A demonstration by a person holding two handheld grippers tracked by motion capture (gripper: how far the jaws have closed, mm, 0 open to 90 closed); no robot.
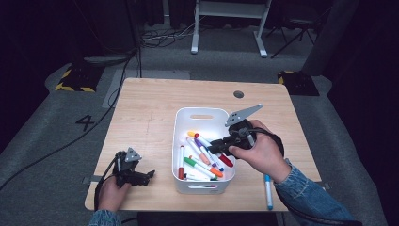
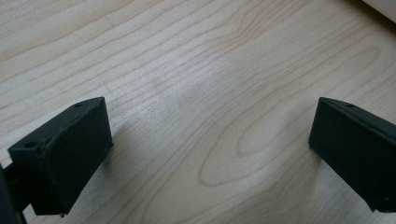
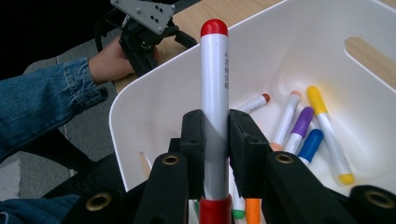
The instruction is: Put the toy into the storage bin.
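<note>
A white bin in the middle of the wooden table holds several coloured markers. My right gripper hovers over the bin's right side, held in a hand with a denim sleeve. In the right gripper view its jaws are shut on a white marker with a red cap, which points along the jaws above the bin's wall. Yellow, purple and blue markers lie below it. My left gripper rests on the table near the front left corner. Its jaws stand wide open over bare wood.
A blue marker lies on the table by the front edge, right of the bin and beside the right forearm. A round cable hole sits near the far edge. The left hand and its gripper appear beyond the bin.
</note>
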